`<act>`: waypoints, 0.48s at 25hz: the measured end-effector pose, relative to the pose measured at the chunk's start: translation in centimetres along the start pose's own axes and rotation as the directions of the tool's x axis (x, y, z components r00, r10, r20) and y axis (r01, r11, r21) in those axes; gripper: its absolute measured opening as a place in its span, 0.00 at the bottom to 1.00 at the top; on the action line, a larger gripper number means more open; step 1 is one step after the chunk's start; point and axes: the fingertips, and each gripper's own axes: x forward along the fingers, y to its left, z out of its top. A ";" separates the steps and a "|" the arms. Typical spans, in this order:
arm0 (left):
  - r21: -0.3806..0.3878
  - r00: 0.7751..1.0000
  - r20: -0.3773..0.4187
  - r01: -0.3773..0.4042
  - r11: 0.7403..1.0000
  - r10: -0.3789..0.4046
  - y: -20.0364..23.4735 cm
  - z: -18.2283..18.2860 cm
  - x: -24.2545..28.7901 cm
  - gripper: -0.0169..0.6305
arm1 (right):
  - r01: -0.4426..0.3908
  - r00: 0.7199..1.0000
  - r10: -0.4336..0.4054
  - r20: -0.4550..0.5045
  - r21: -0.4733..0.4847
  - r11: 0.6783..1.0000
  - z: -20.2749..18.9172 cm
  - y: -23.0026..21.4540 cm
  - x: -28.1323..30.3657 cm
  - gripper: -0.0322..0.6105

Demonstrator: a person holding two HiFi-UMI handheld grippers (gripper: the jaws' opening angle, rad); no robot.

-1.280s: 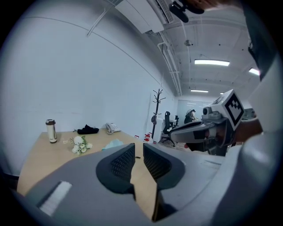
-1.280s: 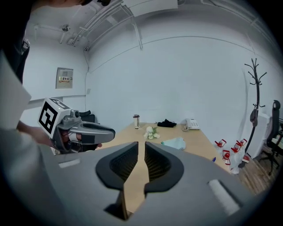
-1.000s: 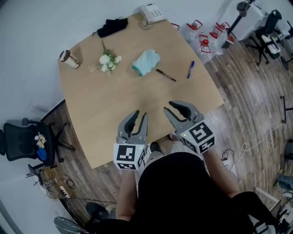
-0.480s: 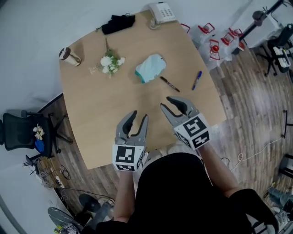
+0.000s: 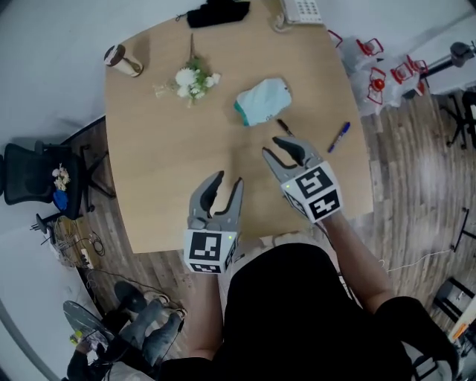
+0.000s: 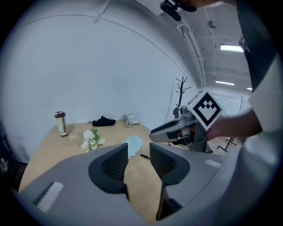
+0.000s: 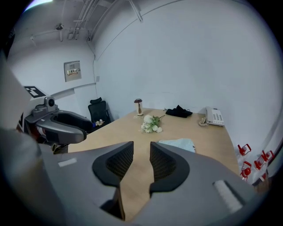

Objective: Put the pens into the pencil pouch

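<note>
R gripper (image 5: 271,146) moved nearer slim pen (image 5: 285,127); ribbed jaws just opened, empty.

Left gripper (image 6: 138,152): jaws just been opening, nothing between. Beyond tips: pale blue pencil pouch (image 6: 132,142), dark pen (image 6: 144,156).

pens 2: blue pen (image 5: 339,137), black pen (image 5: 284,126) | pouch (image 5: 264,102) 1 | flowers (image 5: 195,79) 1 bunch | cup (image 5: 123,61) 1 | phone (image 5: 301,10) 1 | black cloth (image 5: 218,13) 1 | bench (image 5: 171,171) 1

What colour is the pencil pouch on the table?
The pencil pouch is pale mint-blue with a darker teal edge, clearest in the head view.
</note>
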 end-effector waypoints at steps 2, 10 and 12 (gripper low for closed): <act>-0.013 1.000 0.008 -0.022 1.000 0.022 0.5 -0.1 0.6 0.26 | -0.013 1.000 0.013 -0.018 -0.011 1.000 -0.1 -0.8 1.2 0.21; -0.057 0.998 0.015 -0.066 0.996 0.067 1.6 -1.2 2.3 0.27 | -0.044 0.994 0.038 -0.105 -0.049 0.998 -0.8 -2.3 4.8 0.23; -0.064 0.998 0.012 -0.065 0.996 0.066 1.9 -1.7 2.6 0.27 | -0.048 0.990 0.039 -0.139 -0.060 0.997 -1.3 -2.2 5.7 0.24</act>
